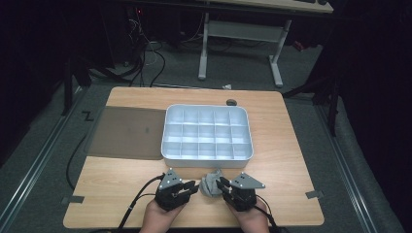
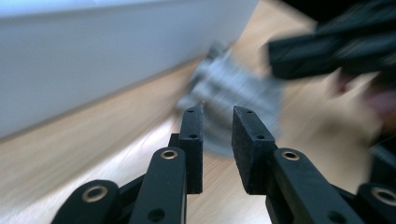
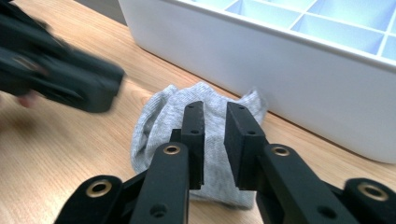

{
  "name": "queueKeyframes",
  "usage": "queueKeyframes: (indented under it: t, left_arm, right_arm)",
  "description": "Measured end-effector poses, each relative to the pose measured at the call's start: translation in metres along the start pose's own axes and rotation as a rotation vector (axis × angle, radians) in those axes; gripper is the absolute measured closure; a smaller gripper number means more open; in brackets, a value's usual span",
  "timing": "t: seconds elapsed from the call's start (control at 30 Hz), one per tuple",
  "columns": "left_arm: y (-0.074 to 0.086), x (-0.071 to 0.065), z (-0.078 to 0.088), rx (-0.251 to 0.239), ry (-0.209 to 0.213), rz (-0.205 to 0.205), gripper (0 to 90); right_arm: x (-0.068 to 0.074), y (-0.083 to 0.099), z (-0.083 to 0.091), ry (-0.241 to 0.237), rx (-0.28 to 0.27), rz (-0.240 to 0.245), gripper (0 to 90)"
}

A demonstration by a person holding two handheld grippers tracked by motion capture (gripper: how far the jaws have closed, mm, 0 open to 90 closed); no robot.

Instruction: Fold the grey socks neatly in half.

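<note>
High view: one grey sock [image 1: 212, 183], one white tray [image 1: 208, 156], two grippers, left [image 1: 190, 187], right [image 1: 221, 184]; both jaws narrowly apart, empty.

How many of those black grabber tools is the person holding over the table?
2. The left gripper is at the table's near edge, just left of the grey sock; the right gripper is beside it, at the sock's right side. Both sit in front of the white divided tray.
</note>
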State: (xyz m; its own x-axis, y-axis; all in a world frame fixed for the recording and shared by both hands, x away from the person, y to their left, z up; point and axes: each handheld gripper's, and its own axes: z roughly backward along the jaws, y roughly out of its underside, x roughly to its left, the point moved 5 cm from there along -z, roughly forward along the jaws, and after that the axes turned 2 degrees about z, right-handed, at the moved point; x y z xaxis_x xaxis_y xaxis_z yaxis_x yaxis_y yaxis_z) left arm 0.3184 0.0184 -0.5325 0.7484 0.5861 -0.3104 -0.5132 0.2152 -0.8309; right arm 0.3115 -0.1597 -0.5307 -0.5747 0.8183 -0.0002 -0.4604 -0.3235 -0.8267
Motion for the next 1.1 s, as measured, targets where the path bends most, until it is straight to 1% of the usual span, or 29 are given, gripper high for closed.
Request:
queueKeyframes:
  t: [0.07, 0.1, 0.17, 0.23, 0.27, 0.3, 0.33, 0.37, 0.4, 0.47, 0.5, 0.53, 0.6, 0.67, 0.73, 0.87, 0.97, 1.03, 1.1]
  left_arm:
    - [0.0, -0.008, -0.009, 0.016, 0.005, -0.03, 73.7]
    - [0.001, -0.01, -0.017, 0.033, -0.006, -0.04, 73.8]
    - [0.005, -0.009, -0.026, 0.074, -0.038, -0.049, 76.8]
    - [0.009, -0.005, -0.032, 0.099, -0.052, -0.038, 79.9]
    - [0.01, -0.004, -0.033, 0.11, -0.07, -0.038, 81.2]
    - [0.012, -0.002, -0.035, 0.119, -0.081, -0.043, 82.0]
    - [0.013, -0.001, -0.035, 0.124, -0.086, -0.045, 82.5]
    - [0.013, 0.0, -0.036, 0.127, -0.084, -0.038, 82.4]
    - [0.013, 0.0, -0.037, 0.124, -0.082, -0.039, 82.3]
    - [0.011, -0.001, -0.035, 0.113, -0.079, -0.042, 81.7]
    - [0.011, 0.0, -0.034, 0.11, -0.081, -0.044, 81.6]
    - [0.01, 0.0, -0.032, 0.1, -0.08, -0.041, 81.5]
    - [0.006, -0.001, -0.024, 0.062, -0.068, -0.033, 81.6]
    - [0.004, -0.002, -0.02, 0.047, -0.057, -0.034, 81.6]
    - [0.004, -0.004, -0.023, 0.058, -0.05, -0.041, 81.5]
    - [0.011, -0.001, -0.036, 0.109, -0.071, -0.053, 82.9]
    - [0.012, 0.0, -0.039, 0.129, -0.093, -0.048, 84.1]
    - [0.012, 0.002, -0.04, 0.145, -0.103, -0.042, 85.0]
    - [0.013, 0.002, -0.042, 0.152, -0.11, -0.037, 85.6]
  right_arm:
    - [0.002, 0.0, -0.005, 0.001, 0.006, 0.002, 74.3]
    - [0.003, 0.001, -0.008, 0.011, 0.009, 0.011, 73.8]
    - [0.002, 0.001, -0.011, 0.017, 0.012, 0.013, 73.8]
    - [-0.001, 0.001, -0.013, 0.023, 0.013, 0.007, 74.1]
    - [-0.003, 0.0, -0.014, 0.032, 0.006, 0.012, 74.9]
    - [-0.005, 0.0, -0.014, 0.04, 0.004, 0.005, 75.1]
    - [-0.007, -0.001, -0.014, 0.038, 0.001, -0.005, 75.7]
    - [-0.008, -0.001, -0.016, 0.041, 0.004, -0.009, 76.2]
    - [-0.01, 0.0, -0.018, 0.047, 0.015, -0.008, 77.2]
    - [-0.01, 0.003, -0.022, 0.036, 0.033, -0.015, 78.3]
    - [-0.008, 0.004, -0.024, 0.038, 0.039, -0.01, 78.7]
    - [-0.007, 0.005, -0.025, 0.031, 0.043, -0.005, 78.9]
    - [-0.004, 0.006, -0.025, 0.027, 0.044, -0.003, 78.8]
    - [-0.002, 0.007, -0.025, 0.023, 0.043, 0.001, 78.8]
    - [0.0, 0.007, -0.025, 0.018, 0.046, 0.004, 78.8]
    - [0.003, 0.009, -0.028, 0.002, 0.057, 0.005, 78.9]
    - [0.005, 0.01, -0.028, -0.006, 0.064, 0.015, 79.0]
    - [0.006, 0.011, -0.029, -0.014, 0.067, 0.007, 79.3]
    - [0.007, 0.012, -0.031, -0.018, 0.075, 0.02, 79.5]
